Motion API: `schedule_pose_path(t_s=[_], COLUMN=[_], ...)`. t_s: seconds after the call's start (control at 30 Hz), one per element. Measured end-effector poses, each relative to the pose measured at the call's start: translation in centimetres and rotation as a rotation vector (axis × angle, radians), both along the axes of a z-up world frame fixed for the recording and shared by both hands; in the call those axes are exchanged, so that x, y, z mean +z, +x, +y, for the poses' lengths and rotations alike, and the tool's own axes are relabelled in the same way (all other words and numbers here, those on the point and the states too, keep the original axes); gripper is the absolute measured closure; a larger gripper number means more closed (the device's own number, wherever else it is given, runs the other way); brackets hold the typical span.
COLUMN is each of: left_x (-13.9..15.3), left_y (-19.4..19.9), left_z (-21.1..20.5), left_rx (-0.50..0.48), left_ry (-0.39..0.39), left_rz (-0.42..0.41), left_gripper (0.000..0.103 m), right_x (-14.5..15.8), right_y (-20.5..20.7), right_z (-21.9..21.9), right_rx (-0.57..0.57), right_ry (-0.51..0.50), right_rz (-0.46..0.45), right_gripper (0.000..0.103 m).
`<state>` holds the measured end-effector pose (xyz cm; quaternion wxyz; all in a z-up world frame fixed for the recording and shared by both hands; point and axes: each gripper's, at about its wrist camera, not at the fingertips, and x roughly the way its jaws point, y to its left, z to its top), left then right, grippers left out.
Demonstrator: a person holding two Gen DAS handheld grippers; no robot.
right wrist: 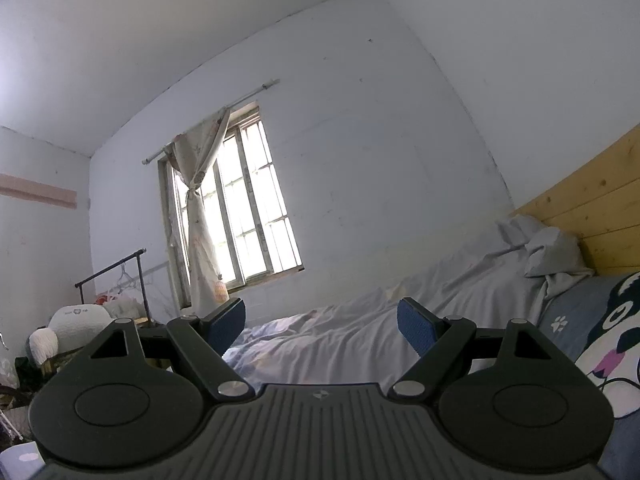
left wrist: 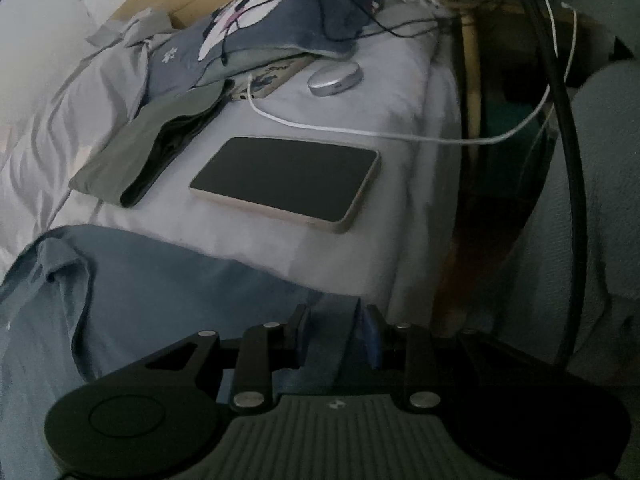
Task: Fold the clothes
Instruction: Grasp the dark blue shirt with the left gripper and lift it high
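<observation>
One garment looks done so far: a folded olive-green cloth (left wrist: 132, 160) sits at the middle left of the left wrist view, on the white-sheeted bed (left wrist: 328, 104). The left claw (left wrist: 334, 332) is clamped on a strip of the light blue fabric garment (left wrist: 120, 280), which lies loose and rumpled across the lower left, so I'd say its fold has barely begun. The right claw (right wrist: 320, 326) is spread apart, holding nothing, aimed at the window wall.
</observation>
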<state>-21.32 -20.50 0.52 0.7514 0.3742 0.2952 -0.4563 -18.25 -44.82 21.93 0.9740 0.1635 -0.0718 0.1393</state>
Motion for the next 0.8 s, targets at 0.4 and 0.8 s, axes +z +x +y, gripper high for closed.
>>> schedule_pose_path(t_s=[0.4, 0.8], left_x=[-1.1, 2.1], left_y=[-0.1, 1.7], left_z=[-0.4, 1.3], left_rx=[-0.011, 0.109], left_ry=[0.014, -0.172], left_rz=[-0.039, 0.124], left_gripper=[0.080, 0.102], right_x=[-0.2, -0.5], right_y=[0.3, 0.9], right_z=[0.2, 0.5], right_rx=[0.001, 0.006], right_ry=[-0.010, -0.011], right_rz=[0.016, 0.034], right_gripper=[0.018, 0.018])
